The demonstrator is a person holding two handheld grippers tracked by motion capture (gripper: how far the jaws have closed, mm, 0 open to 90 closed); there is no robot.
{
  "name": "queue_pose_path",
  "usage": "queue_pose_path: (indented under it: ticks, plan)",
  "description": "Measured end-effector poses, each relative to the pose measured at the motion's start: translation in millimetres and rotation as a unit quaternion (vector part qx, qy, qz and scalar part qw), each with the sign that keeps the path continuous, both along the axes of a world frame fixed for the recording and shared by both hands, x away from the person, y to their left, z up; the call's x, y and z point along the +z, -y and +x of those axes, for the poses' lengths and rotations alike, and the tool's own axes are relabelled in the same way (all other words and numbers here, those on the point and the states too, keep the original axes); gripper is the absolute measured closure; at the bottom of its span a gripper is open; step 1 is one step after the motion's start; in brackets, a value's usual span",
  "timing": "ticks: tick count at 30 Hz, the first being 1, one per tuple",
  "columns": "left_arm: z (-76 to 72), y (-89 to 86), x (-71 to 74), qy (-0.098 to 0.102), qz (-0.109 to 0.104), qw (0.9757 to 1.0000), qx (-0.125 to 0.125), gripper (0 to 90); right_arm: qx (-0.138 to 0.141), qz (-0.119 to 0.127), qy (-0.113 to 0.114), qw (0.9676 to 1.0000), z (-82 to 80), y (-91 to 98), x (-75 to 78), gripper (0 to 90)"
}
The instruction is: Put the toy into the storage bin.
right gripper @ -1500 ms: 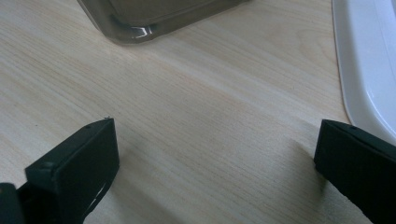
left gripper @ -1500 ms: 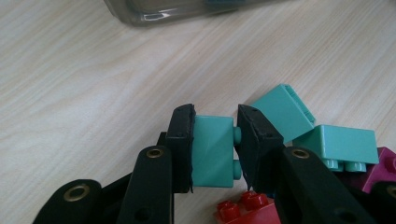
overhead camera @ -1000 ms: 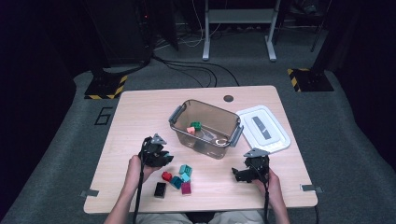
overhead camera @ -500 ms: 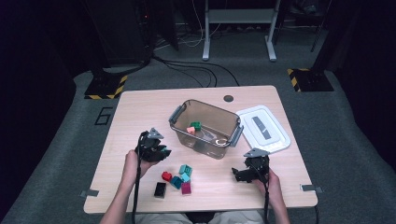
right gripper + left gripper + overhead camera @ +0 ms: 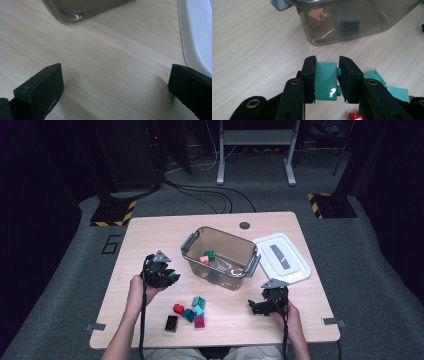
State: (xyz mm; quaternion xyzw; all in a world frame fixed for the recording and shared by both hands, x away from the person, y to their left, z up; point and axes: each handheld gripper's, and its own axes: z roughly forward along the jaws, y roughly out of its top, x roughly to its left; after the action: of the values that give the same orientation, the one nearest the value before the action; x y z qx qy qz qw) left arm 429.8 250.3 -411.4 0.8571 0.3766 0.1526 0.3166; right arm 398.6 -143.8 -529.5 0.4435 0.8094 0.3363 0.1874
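1 wooden table (image 5: 150, 235) carries 1 clear bin (image 5: 220, 257), 1 white lid (image 5: 282, 257) and a loose cluster of 5 small blocks: 1 black block (image 5: 171, 323), 1 red block (image 5: 178, 309), 2 teal blocks (image 5: 195, 306) and 1 magenta block (image 5: 199, 321). Inside the bin lie 1 green block (image 5: 210, 254) and 1 peach block (image 5: 204, 260). 1 more piece, a teal block (image 5: 326, 80), sits in the left gripper (image 5: 327, 80).

At the left, the person's left hand (image 5: 137, 287) reaches in from the bottom edge with the forearm angled up the table, holding the left gripper (image 5: 172, 276) raised off the wood and pointed toward the bin. In the left gripper view its 2 black jaws are drawn in close and press on both sides of the teal block, studs facing the right-hand jaw; the bin stands just ahead of the tips, and the loose cluster lies below and to the right of them.

At the right, the right hand (image 5: 292, 315) rests low near the table's front edge, with the right gripper (image 5: 252, 306) lying close to the wood and pointing left. In the right gripper view (image 5: 115, 82) its 2 jaws stand wide apart with bare wood between them, gripping nothing; the bin's corner is ahead, the white lid just past the right-hand jaw
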Motion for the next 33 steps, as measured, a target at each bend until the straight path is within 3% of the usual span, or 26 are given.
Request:
queue_pose_path:
  ticks: [33]
  plan:
    - [14.2,5.3,42.8,0.028,0.004,0.9996,-0.005,67.3,0.001,0.0,0.0,1.0,0.1,0.0,0.0,0.0]
